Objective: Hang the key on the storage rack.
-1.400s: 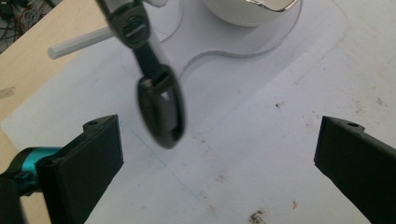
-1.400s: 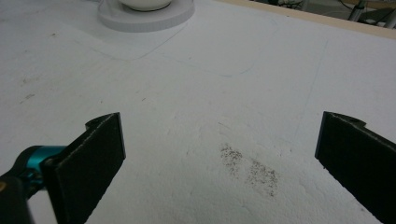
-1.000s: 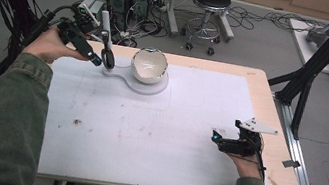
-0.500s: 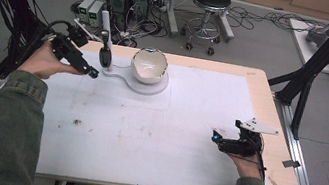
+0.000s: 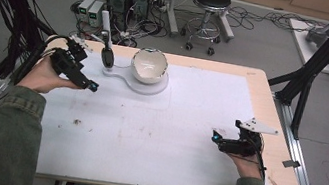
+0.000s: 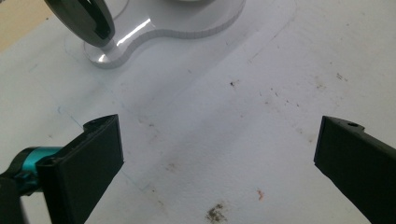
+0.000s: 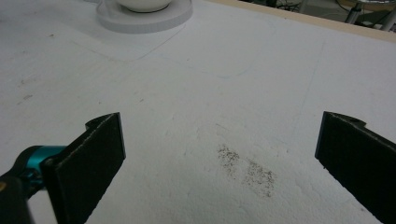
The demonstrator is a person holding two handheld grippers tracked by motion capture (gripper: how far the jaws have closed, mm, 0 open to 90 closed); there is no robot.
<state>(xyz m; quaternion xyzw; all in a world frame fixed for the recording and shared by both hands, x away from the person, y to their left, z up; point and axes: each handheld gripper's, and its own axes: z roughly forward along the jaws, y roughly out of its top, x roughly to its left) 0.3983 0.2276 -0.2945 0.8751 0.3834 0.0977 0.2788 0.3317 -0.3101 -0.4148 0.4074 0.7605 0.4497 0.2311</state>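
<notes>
Spoon on its stand, left gripper pulled back

Spoon (image 5: pixel 107 55) stands upright in the small end of the clear acrylic stand (image 5: pixel 122 75), dark bowl of it low, white handle pointing up. White bowl (image 5: pixel 149 64) sits on the stand's round end, just beside. Both at the far left part of the table (image 5: pixel 263 96), on the white sheet (image 5: pixel 156 131).

Left gripper (image 5: pixel 87 83): a second ago its jaws were right at the spoon; half a second ago it had drawn off to the left; now it is lower and nearer the person, apart from the spoon, aimed across the sheet. Jaws wide apart in the left gripper view, nothing between them but stained sheet; spoon head (image 6: pixel 84 21) and stand edge (image 6: pixel 140 39) at top of that view.

Right gripper (image 5: pixel 225 143): unchanged across the frames, resting near the right front of the table, jaws spread, empty, over a dark smudge (image 7: pixel 247 170).

Reading: spoon looks released and left standing. Either a placement just finished, or the left gripper is backing off to line up a fresh approach. Nothing held by either hand
</notes>
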